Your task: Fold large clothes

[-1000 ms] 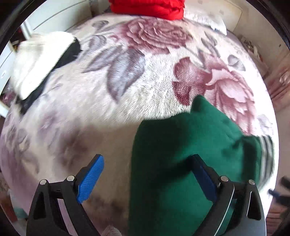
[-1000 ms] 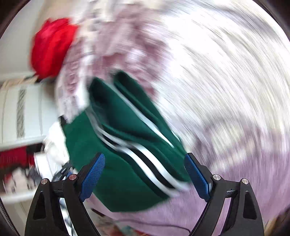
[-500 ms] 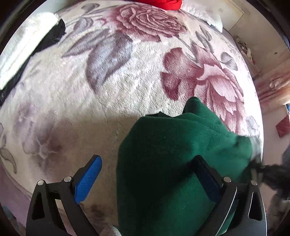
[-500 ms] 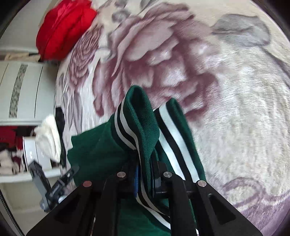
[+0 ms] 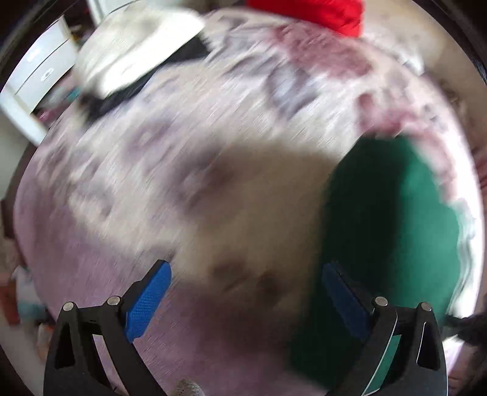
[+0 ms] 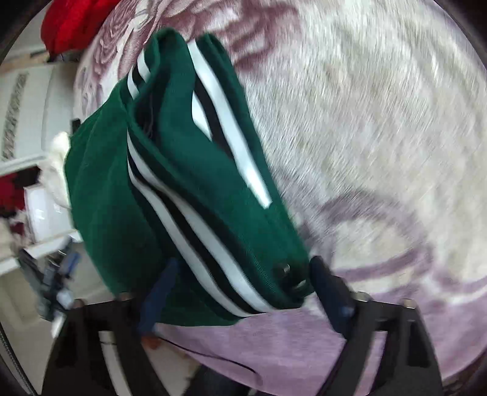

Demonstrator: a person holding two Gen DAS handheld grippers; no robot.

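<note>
A folded green garment (image 6: 170,189) with white and black stripes lies on the floral bed cover (image 6: 365,121). My right gripper (image 6: 240,292) is open, its blue-padded fingers (image 6: 158,292) either side of the garment's near striped end, which has metal snaps. In the blurred left wrist view the green garment (image 5: 389,219) lies at the right. My left gripper (image 5: 243,298) is open and empty over the bed cover (image 5: 182,170), its right finger (image 5: 344,295) at the garment's left edge.
A red bundle (image 5: 319,12) lies at the bed's far end, also in the right wrist view (image 6: 73,21). A white and black garment (image 5: 134,61) lies at the far left. White cabinets (image 6: 27,115) stand beside the bed.
My right gripper has opened and let go of the garment's striped edge, which it held half a second ago. My left gripper has swung left, so the garment sits further right.
</note>
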